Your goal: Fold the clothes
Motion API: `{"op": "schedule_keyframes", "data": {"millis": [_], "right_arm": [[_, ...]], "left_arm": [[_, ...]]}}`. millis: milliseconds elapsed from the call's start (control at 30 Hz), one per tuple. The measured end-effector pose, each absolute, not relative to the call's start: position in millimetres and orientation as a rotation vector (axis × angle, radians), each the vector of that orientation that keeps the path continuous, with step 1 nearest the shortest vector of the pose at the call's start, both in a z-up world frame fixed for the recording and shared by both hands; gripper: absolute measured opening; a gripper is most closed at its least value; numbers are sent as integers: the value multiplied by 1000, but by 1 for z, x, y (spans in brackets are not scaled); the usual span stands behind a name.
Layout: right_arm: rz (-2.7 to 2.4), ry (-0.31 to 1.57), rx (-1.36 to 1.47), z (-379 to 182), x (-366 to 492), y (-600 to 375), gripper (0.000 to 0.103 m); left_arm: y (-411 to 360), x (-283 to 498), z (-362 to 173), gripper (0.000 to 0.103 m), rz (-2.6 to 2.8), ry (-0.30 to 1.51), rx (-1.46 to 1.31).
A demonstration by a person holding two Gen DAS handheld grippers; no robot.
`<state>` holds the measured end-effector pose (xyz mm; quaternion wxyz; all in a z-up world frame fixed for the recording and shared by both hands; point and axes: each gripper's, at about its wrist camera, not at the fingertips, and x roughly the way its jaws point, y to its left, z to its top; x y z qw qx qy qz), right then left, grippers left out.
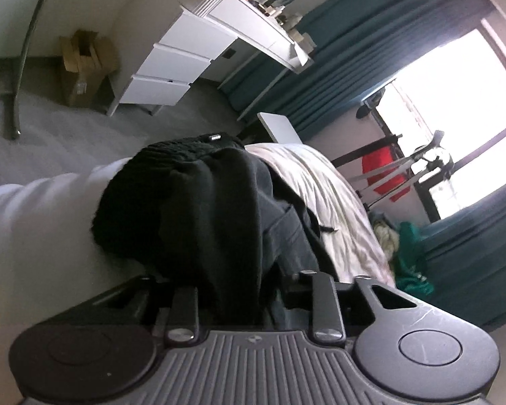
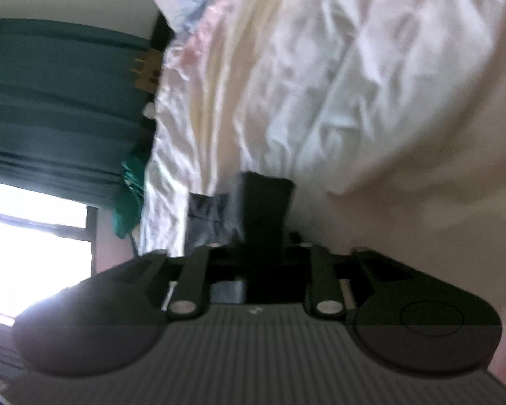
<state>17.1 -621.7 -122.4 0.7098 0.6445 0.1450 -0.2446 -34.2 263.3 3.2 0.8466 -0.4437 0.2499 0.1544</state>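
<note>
Two grippers, one black garment each.

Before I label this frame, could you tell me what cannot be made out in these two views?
- Left wrist: the left gripper fingers are buried under the black garment, so the grip point is hidden.
- Right wrist: motion blur smears the dark cloth at the right gripper; which garment it is cannot be told.
- Left wrist: items on the white dresser are too small.

Home bedroom — rumpled bed, white drawer desk, teal curtains, bright window
</note>
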Motion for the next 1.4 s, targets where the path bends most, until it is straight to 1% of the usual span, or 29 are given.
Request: {"op": "schedule_keyframes", "data": {"millis": [33,100,133,167,233,267,367,433,500,533,567,600,633,733,833,933,1000,1067,1233,1400], "right_arm": [[-553,343,1430,-121,16,-619,54],[-523,355,1415,-117,13,-613,60],[-508,368,1398,-114,12,-608,65],[-495,392,1376,-110,12,-604,66],[-440,460,1359,-111,18,-596,66],[-401,487,1366,-114,22,-593,66],[-262,544,1430,-130,42,-588,66],[-244,577,1386,-132,54,-585,67],[-234,547,1335,-130,63,-584,67],[-232,530,1309,-128,66,-584,65],[-242,503,1281,-125,67,-584,50],[-251,480,1255,-122,69,-584,40],[-258,470,1238,-120,70,-585,22],[-274,455,1193,-119,74,-585,14],[-285,461,1153,-118,77,-582,12],[-288,459,1165,-123,71,-584,12],[-293,464,1139,-122,70,-582,12],[-296,463,1123,-121,68,-583,12],[-313,473,1013,-111,73,-579,12],[-329,454,836,-83,83,-565,12]], "left_arm": [[259,-37,6,45,330,529,-909],[245,-48,14,49,323,525,-837],[234,-56,19,55,323,519,-795],[226,-60,23,63,324,511,-746],[206,-65,33,69,327,490,-639],[196,-66,37,74,323,475,-584],[158,-66,48,77,264,437,-440],[132,-61,50,77,205,440,-377],[107,-52,47,78,155,453,-338],[94,-43,43,78,131,468,-309],[81,-35,41,78,114,481,-278],[70,-25,38,78,101,490,-248],[58,-14,34,78,88,499,-217],[28,21,16,79,41,510,-137],[1,58,-8,83,29,537,-71],[-6,88,-42,83,51,651,-42],[-15,95,-63,83,59,699,38],[-22,94,-77,84,56,698,110],[-21,98,-81,84,55,702,87],[-19,92,-73,85,49,700,92]]}}
